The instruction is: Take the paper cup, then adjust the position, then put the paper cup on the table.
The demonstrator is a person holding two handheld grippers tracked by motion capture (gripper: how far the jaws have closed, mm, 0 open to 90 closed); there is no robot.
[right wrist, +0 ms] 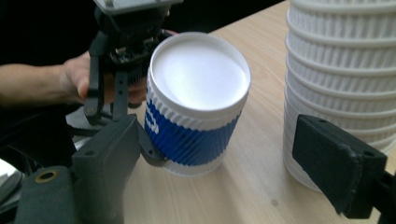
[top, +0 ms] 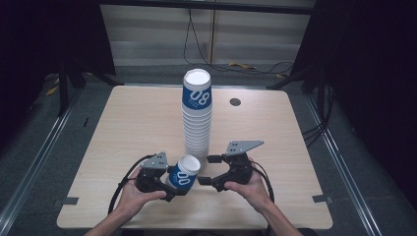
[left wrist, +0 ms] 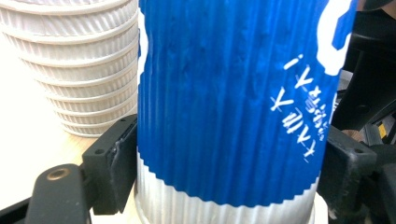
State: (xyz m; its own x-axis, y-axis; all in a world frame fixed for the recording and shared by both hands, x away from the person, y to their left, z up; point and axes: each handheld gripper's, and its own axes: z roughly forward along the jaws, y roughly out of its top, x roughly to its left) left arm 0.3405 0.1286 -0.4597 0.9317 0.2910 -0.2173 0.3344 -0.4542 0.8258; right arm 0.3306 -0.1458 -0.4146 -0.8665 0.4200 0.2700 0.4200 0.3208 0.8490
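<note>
A blue and white ribbed paper cup [top: 183, 173] [left wrist: 233, 102] [right wrist: 196, 93] sits bottom-up and slightly tilted just above the wooden table [top: 128, 128], near its front edge. My left gripper [top: 180, 181] [left wrist: 224, 172] is shut on it, one black pad pressed to each side. Just behind it rises a tall stack of the same cups [top: 197, 115] [left wrist: 70, 60] [right wrist: 345, 70], also bottom-up. My right gripper [top: 208, 170] [right wrist: 224, 163] stands open to the right of the held cup, at the foot of the stack. Nothing is touched by its pads.
A round cable hole [top: 235, 102] lies in the tabletop to the right of the stack. Black cables [top: 255, 66] trail on the floor behind the table. Dark curtains flank both sides. Bare tabletop spreads to the left and right of the stack.
</note>
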